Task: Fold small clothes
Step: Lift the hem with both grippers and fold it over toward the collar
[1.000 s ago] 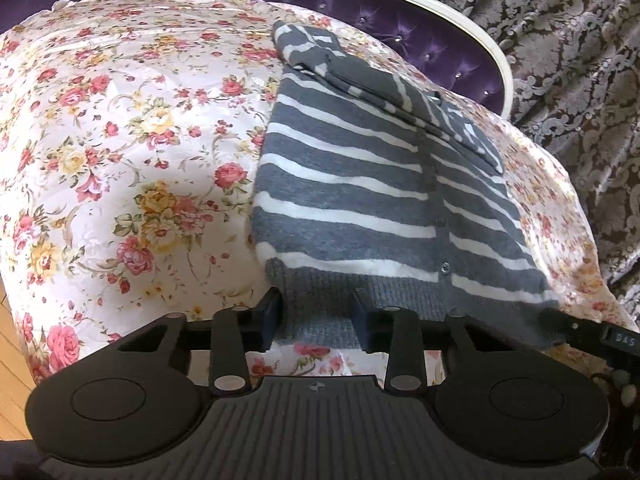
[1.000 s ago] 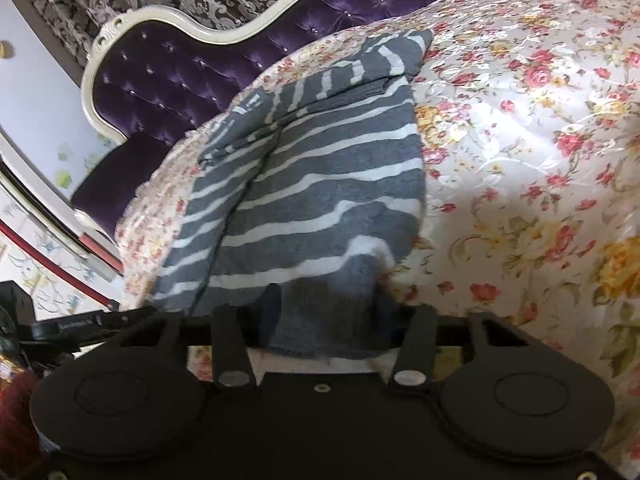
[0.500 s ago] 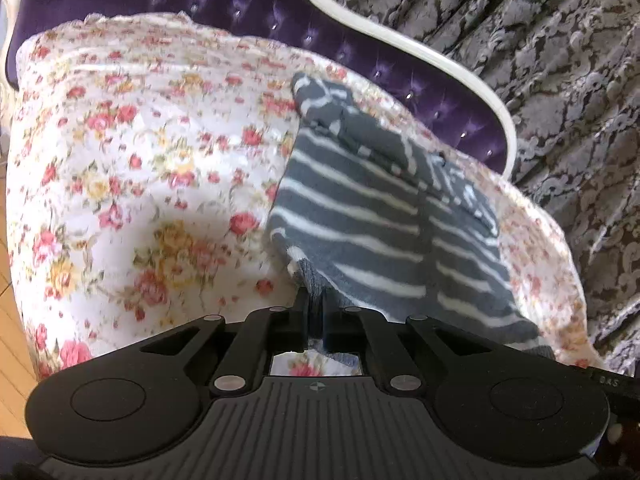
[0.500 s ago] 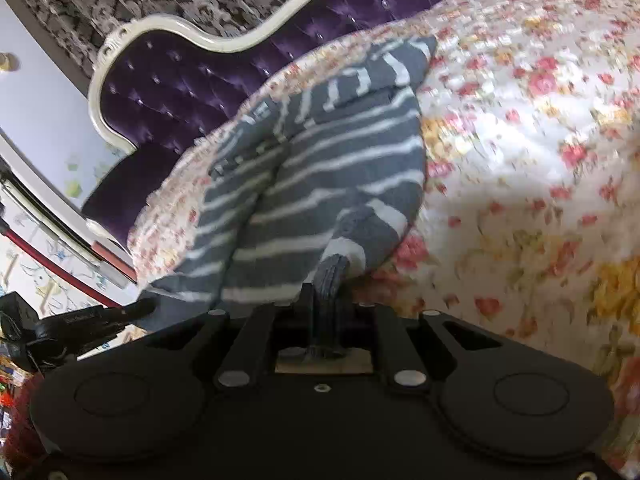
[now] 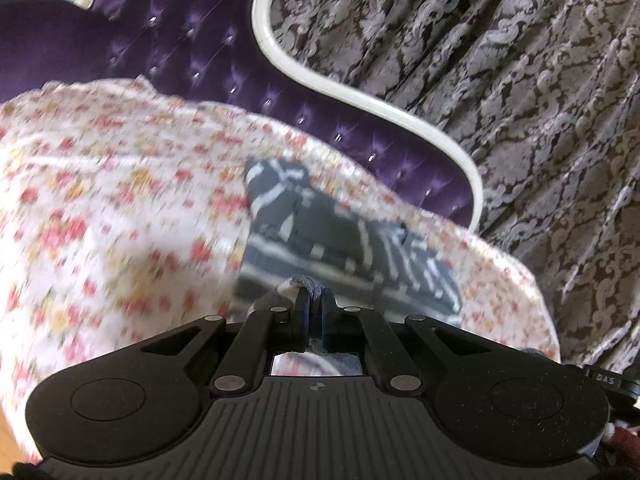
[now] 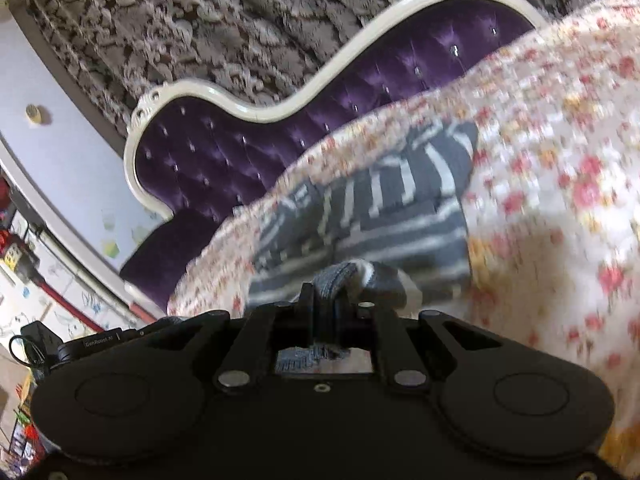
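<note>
Now | floral bedspread (image 5: 100, 208) (blurred) | purple headboard (image 6: 224, 160) | both grippers clamped on striped cardigan (image 5: 344, 240) hem

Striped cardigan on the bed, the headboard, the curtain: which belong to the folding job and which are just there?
Part of the job:
- striped cardigan, hem pinched at both corners
- left gripper, jaws shut on it
- right gripper, jaws shut on it

Just there:
- floral bedspread
- purple headboard
- patterned curtain
</note>
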A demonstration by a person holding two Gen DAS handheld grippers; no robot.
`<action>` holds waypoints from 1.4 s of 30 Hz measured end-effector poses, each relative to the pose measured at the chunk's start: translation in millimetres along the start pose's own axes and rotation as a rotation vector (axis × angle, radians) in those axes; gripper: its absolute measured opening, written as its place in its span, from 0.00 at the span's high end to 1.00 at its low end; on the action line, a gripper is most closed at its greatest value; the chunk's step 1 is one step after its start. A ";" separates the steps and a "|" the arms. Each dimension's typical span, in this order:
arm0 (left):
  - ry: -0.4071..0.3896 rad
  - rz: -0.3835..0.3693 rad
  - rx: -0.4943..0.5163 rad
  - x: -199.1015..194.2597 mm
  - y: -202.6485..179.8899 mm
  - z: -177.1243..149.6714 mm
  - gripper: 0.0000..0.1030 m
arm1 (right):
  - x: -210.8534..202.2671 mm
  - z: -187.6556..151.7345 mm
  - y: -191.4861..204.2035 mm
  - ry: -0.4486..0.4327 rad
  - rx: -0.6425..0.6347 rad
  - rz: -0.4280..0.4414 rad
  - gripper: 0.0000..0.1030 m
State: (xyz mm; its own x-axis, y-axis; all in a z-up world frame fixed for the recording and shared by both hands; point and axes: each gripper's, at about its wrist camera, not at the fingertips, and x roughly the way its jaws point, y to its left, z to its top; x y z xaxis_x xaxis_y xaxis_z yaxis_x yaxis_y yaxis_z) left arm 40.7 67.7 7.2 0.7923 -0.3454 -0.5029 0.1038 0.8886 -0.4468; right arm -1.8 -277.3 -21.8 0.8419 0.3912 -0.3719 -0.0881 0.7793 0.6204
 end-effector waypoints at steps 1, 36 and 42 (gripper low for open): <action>-0.008 -0.004 0.004 4.3 -1.5 7.1 0.96 | 2.9 6.4 -1.1 -0.013 0.002 0.003 0.84; -0.020 0.105 -0.001 194.1 24.2 115.0 0.66 | 161.9 119.8 -95.9 -0.100 0.102 -0.165 0.37; -0.064 0.104 0.171 165.9 -10.6 103.3 0.61 | 150.5 117.1 -65.3 -0.159 -0.119 -0.218 0.37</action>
State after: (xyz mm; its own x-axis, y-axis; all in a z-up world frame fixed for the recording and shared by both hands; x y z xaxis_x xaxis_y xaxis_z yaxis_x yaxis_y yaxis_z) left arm 233.2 32.2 5.0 0.8404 -0.2341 -0.4888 0.1158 0.9587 -0.2599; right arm 192.9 -326.7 -37.4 0.9198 0.1337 -0.3689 0.0504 0.8922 0.4489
